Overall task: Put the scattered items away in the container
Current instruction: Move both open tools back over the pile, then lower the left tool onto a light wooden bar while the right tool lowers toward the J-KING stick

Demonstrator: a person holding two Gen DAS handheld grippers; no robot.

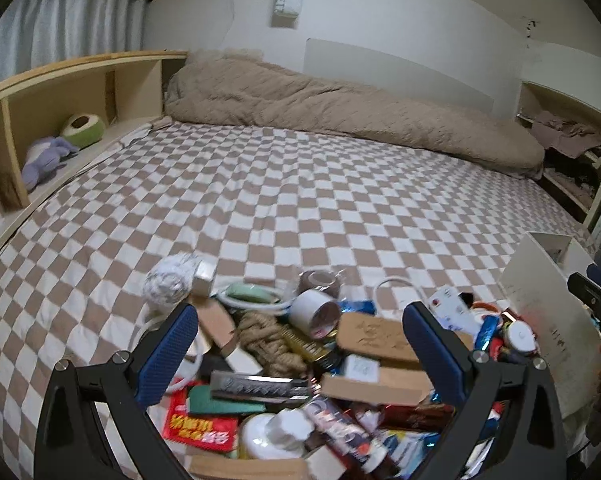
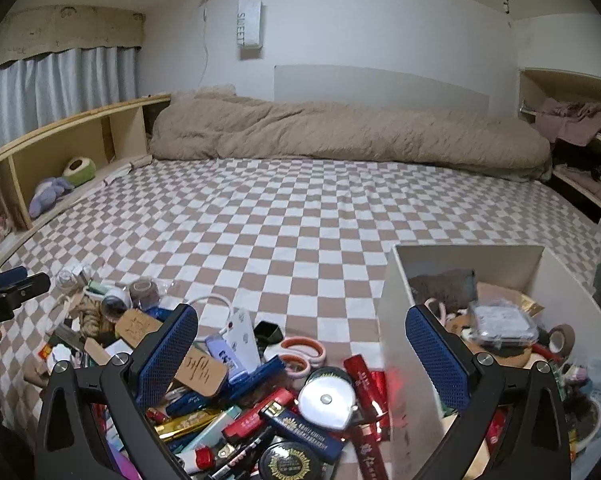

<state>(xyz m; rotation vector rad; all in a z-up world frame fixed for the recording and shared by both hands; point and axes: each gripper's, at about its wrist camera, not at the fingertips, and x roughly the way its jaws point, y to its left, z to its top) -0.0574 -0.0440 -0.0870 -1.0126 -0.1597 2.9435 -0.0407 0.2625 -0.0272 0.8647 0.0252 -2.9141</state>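
Scissors [image 2: 300,354] at lower centre: stiff, light; pinch their pink handles. Your right gripper [image 2: 300,354] and left gripper [image 1: 296,354] gape wide, empty.

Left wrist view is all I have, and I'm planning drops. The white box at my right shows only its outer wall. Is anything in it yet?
Observer: Yes. The right wrist view looks down into the white box, and it holds a jumble of things with a clear plastic case on top.
Operator: Any tape in there?
Observer: A brown tape roll sits near the box's right wall.
Operator: Is the right tool carrying something?
Observer: No. The right tool is open and empty, with its right finger over the box's near left corner.
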